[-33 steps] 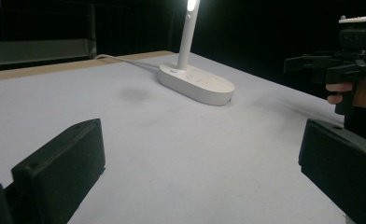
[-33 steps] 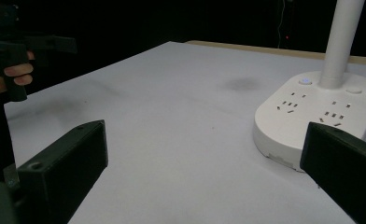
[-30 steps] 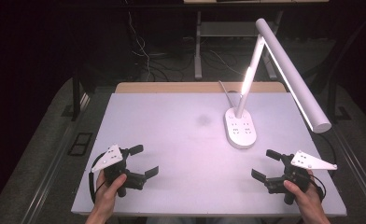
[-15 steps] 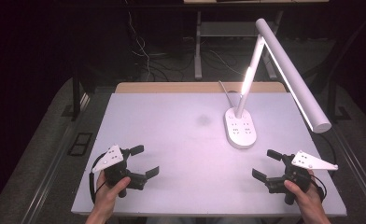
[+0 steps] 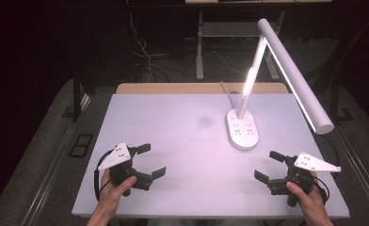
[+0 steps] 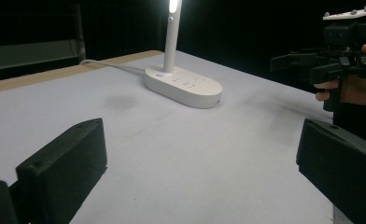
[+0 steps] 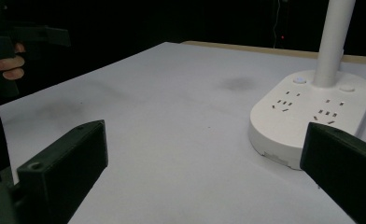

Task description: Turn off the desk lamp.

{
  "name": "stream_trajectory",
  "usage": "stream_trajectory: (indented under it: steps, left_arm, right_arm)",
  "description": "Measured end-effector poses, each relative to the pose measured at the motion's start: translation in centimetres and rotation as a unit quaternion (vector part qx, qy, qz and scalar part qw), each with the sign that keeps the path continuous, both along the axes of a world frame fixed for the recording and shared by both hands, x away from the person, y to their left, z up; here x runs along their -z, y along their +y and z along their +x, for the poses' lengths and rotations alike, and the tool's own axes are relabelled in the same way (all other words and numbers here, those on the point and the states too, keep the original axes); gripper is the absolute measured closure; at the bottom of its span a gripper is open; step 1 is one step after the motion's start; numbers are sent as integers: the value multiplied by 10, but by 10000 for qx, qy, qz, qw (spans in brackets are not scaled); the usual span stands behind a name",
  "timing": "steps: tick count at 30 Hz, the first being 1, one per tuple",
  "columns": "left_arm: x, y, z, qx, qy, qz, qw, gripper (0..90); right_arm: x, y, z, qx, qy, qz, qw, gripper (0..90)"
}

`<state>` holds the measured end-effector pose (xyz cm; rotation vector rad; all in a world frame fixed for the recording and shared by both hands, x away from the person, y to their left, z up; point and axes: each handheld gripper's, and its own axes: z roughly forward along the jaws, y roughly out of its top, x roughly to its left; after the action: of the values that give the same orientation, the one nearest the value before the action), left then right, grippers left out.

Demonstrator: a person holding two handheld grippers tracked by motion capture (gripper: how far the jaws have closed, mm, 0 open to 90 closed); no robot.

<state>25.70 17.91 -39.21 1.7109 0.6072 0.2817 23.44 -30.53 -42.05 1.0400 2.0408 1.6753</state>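
Table (image 5: 173,127) comes first, big and white, with almost nothing on it. The lamp (image 5: 267,84) is next: its long bar head hangs out over the right side, its stem glows, and its flat oval base (image 5: 242,129) with the little sockets sits at the back right, with a cord going off behind it. Then the two tools, low at the near edge. Since a second ago hardly anything has moved; the left gripper (image 5: 147,160) has only shifted a tiny bit and the right gripper (image 5: 268,165) looks the same, so I think the work has not really begun yet. Both have their jaws spread wide and hold nothing. The lamp base is near the right gripper, just ahead of it and a little to the left; from that gripper's own camera the base (image 7: 312,112) lies close in front, on the right. It is well apart from the left gripper, far across the table (image 6: 183,86). A faint grey smudge (image 5: 205,121) marks the table left of the base
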Motion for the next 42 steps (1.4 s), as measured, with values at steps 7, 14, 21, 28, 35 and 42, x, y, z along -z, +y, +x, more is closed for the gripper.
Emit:
stream_trajectory:
  steps: [7,14,21,28,35,42]
  left_arm:
    - [-8,-5,9,49,15,124,9999,5]
    - [-14,-12,19,99,65,266,9996,5]
    - [-20,-21,29,173,135,357,9991,5]
    - [-25,-26,39,172,218,295,9992,5]
    - [-28,-31,51,106,279,316,9991,5]
    - [-31,-35,59,94,280,375,9989,14]
  right_arm:
    - [0,0,0,-2,11,-3,10000,7]
    - [0,-1,0,33,2,7,10000,7]
    - [0,0,0,29,-3,-5,10000,7]
    - [0,-1,0,53,-22,5,10000,7]
    - [0,-2,-1,61,-31,7,10000,6]
    - [0,-2,-1,81,-21,8,10000,7]
